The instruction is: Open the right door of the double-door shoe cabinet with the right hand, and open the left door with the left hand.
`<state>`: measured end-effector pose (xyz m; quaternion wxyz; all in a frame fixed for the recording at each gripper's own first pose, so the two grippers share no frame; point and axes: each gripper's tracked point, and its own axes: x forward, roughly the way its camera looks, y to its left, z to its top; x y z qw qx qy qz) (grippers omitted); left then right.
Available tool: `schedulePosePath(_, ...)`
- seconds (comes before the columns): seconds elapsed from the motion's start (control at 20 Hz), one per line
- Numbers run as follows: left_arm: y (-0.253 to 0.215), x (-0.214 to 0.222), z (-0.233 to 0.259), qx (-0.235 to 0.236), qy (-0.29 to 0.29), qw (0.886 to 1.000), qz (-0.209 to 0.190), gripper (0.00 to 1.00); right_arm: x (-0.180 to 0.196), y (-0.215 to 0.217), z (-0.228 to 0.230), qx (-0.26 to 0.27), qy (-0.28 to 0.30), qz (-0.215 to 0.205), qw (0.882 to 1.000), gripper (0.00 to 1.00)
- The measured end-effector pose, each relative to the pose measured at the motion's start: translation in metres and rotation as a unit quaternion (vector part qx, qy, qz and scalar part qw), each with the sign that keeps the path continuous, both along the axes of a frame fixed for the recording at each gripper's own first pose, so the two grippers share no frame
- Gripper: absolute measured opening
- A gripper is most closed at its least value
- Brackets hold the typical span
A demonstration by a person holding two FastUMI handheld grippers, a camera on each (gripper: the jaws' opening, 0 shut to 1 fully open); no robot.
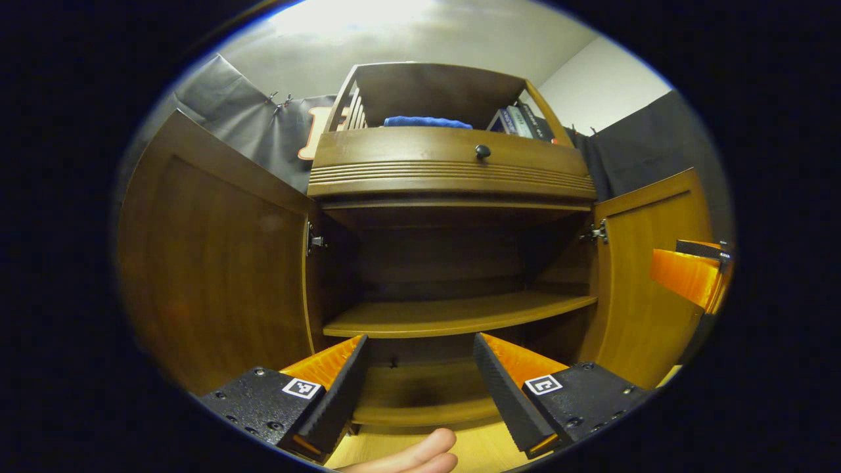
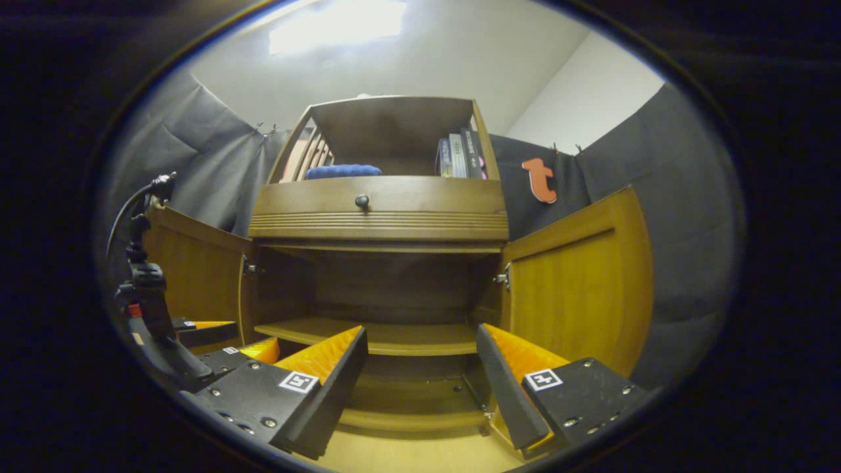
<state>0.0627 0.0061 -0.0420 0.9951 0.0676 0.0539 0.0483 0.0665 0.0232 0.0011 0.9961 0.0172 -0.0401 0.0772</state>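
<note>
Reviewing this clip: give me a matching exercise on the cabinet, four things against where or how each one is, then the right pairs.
Things:
1. left door
2. blue cloth
3. books
4. round knob

Place or state:
A. upright at the right of the top shelf
B. swung open
C. on the drawer front
D. lying at the left of the top shelf

Pairs: 1-B, 2-D, 3-A, 4-C

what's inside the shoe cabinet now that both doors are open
Inside the brown wooden double-door shoe cabinet: one bare curved wooden shelf and a bare bottom board. No shoes visible; the dark back corners are unclear.
</note>
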Motion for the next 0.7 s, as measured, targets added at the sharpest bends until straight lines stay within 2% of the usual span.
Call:
schedulePosePath(0.15, -0.001, 0.021, -0.01, 0.001, 0.006, 1.0, -0.005, 0.99, 0.024, 0.012, -0.014, -0.008, 0.014, 0.01, 1.0, 0.99)
schedulePosePath(0.25, 0.005, 0.029, -0.016, 0.004, 0.004, 1.0, 0.004, 0.99, 0.041, 0.006, -0.023, -0.021, 0.019, -0.004, 1.0, 0.99)
schedulePosePath(0.3, 0.005, 0.033, -0.017, 0.001, 0.004, 1.0, 0.007, 0.96, 0.05, 0.005, -0.03, -0.025, 0.023, -0.012, 0.999, 0.99)
schedulePosePath(0.35, 0.004, 0.036, -0.018, -0.009, 0.002, 1.0, 0.01, 0.99, 0.06, 0.004, -0.04, -0.031, 0.03, -0.019, 0.999, 0.99)
schedulePosePath(0.45, 0.004, 0.036, -0.022, -0.03, 0.002, 0.999, 0.014, 0.99, 0.076, 0.003, -0.062, -0.043, 0.052, -0.021, 0.997, 0.97)
schedulePosePath(0.55, -0.002, 0.037, -0.024, -0.042, 0.003, 0.999, 0.008, 0.97, 0.083, 0.008, -0.077, -0.032, 0.067, -0.009, 0.997, 0.99)
schedulePosePath(0.7, 0.002, 0.035, -0.021, -0.032, 0.005, 0.999, 0.008, 0.96, 0.089, 0.007, -0.092, -0.02, 0.083, -0.009, 0.996, 0.98)
